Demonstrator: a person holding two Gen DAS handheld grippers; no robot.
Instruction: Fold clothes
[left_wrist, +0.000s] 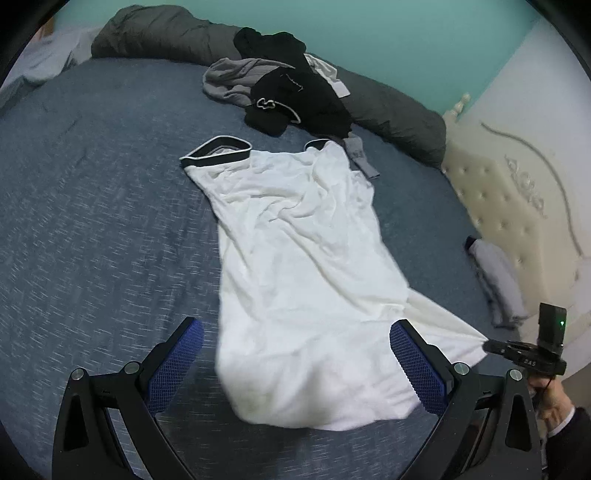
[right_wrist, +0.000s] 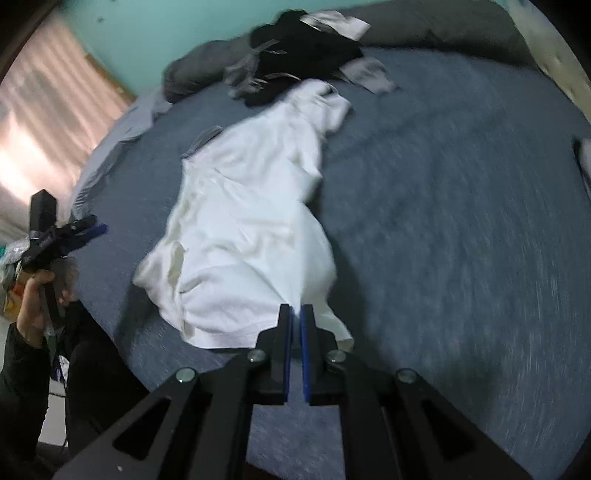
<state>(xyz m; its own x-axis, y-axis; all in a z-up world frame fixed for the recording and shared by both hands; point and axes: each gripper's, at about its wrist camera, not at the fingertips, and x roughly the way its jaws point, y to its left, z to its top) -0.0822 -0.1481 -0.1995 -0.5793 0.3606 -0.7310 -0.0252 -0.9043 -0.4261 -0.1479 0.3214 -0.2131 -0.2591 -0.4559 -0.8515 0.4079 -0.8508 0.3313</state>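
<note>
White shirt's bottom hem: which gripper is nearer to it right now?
Right. The right gripper is shut on the hem corner of the white shirt, pulling it sideways. The left gripper hangs open above the hem, not touching it.

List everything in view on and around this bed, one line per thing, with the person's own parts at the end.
white garment: one, white with dark-trimmed armholes, spread lengthwise mid-bed
bed cover: one, mottled blue, under everything
clothes heap: one pile, black and grey pieces, at the far side beyond the white garment
grey duvet: one, dark grey, rolled along the far edge
headboard: one, cream, tufted, on the right in the left wrist view
folded cloth: one, pale grey, near the headboard
curtain: one, pinkish, at the left in the right wrist view
wall: teal, behind the bed
left gripper: black with blue pads, open over the garment's near end
right gripper: black with blue pads, closed on the garment's hem
hands: two, each gripping a handle
</note>
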